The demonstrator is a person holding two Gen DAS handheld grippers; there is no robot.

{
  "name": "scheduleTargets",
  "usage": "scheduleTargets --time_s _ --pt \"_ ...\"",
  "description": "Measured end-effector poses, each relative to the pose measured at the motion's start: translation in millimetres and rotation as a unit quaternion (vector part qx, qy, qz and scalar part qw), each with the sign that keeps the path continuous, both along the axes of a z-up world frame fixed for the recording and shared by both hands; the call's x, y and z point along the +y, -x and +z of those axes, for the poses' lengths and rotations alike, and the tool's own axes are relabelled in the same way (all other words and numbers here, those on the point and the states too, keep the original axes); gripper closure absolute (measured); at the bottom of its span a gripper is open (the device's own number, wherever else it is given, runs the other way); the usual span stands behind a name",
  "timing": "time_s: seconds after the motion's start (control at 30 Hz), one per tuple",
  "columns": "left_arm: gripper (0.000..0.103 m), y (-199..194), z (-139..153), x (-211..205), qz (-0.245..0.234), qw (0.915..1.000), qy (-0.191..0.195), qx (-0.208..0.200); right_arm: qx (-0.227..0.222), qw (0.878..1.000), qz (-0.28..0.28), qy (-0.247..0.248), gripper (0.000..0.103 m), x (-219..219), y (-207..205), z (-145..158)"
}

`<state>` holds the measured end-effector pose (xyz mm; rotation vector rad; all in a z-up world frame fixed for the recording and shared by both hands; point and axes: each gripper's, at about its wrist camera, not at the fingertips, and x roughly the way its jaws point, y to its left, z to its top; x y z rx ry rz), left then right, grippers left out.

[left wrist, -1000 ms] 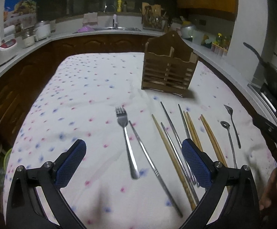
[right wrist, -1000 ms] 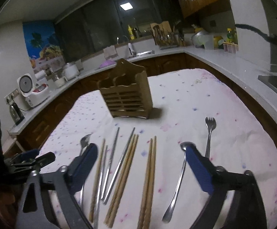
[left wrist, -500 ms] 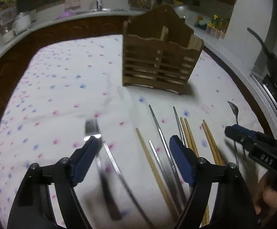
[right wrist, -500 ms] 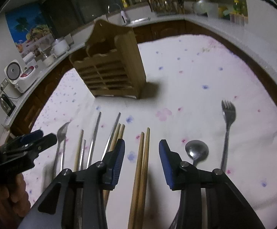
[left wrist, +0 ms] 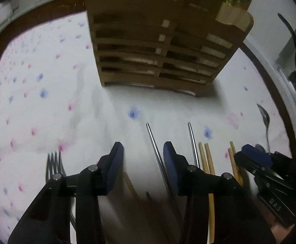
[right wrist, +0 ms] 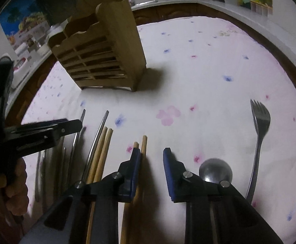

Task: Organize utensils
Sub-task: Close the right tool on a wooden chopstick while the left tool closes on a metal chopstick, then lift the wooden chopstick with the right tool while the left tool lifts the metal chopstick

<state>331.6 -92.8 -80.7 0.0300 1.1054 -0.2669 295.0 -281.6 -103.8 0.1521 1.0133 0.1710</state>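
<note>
Utensils lying in row on floral cloth in front of wooden caddy. Left gripper and right gripper both hovering spread, gripping nothing; bare cloth between caddy and chopstick tips.

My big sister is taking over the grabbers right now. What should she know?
Left gripper: jaws open, holding nothing, low over the cloth between the fork and a metal chopstick.
Right gripper: jaws open, empty, its left pad beside a wooden chopstick pair.
The wooden holder stands behind; no utensil shows in it.
Spoon, second fork and the chopsticks all lie on the cloth.
Done: nothing yet. Left: everything.
</note>
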Motion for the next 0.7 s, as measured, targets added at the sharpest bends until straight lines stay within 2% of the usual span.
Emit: scheduleTargets --time_s 0.27,0.3,0.33,0.37,0.43,0.5,0.7 --pt "0.074 5 -2 -19 -0.030 0.9981 -0.052 -0.017 -0.002 0.996 0.036 0.082 0.080 25 -5 -1" --pt "0.078 7 -3 -24 -0.035 0.9976 -0.056 -0.020 -0.004 0.995 0.040 0.093 0.080 29 -7 -1" --pt "0.088 9 -3 -31 -0.045 0.9968 -0.062 -0.024 -0.006 0.994 0.044 0.098 0.080 31 -9 -2" --pt "0.094 10 -2 -37 -0.052 0.9961 -0.066 -0.026 -0.009 0.994 0.048 0.101 0.082 33 -11 -2" --pt "0.095 12 -3 -44 -0.060 0.9952 -0.070 -0.033 -0.011 0.994 0.052 0.097 0.084 32 -12 -3" --pt "0.095 13 -3 -43 -0.059 0.9959 -0.060 -0.033 -0.013 0.995 0.049 0.091 0.095 29 -12 -2" --pt "0.097 17 4 -30 -0.060 0.9978 -0.016 -0.023 -0.006 0.999 0.031 0.021 0.098 13 -8 2"
